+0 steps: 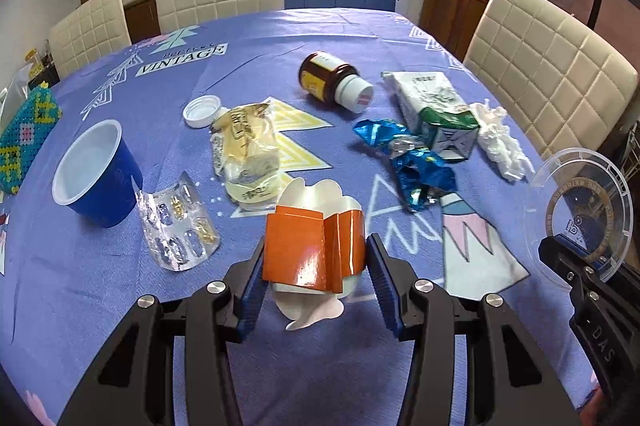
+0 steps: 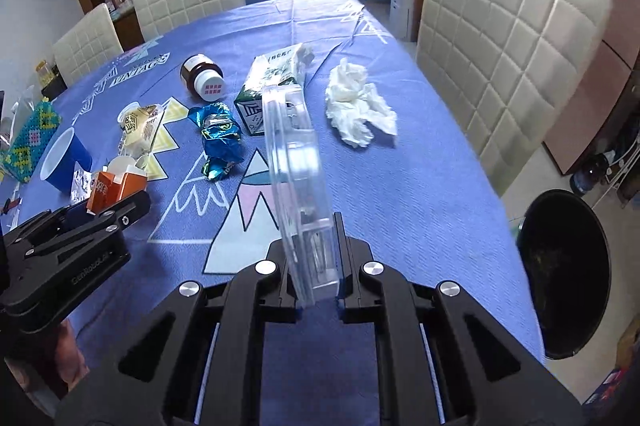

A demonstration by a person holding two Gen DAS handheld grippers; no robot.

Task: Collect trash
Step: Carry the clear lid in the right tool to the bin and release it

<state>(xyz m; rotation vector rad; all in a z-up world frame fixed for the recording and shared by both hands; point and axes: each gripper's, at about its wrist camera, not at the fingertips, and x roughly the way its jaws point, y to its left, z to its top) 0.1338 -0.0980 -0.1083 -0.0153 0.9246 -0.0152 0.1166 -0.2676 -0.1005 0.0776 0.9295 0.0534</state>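
Right gripper [image 2: 318,290] is clamped on the near rim of a clear plastic lid [image 2: 294,161], held on edge above the blue tablecloth [image 2: 420,193]. We judge it light, stiff and slick, so a rim pinch could twist or slip. Our left gripper [image 1: 316,266] pinches an orange carton [image 1: 316,250] from both sides; it looks thin, light and crushable. At near right stands a black bin [image 2: 564,278].
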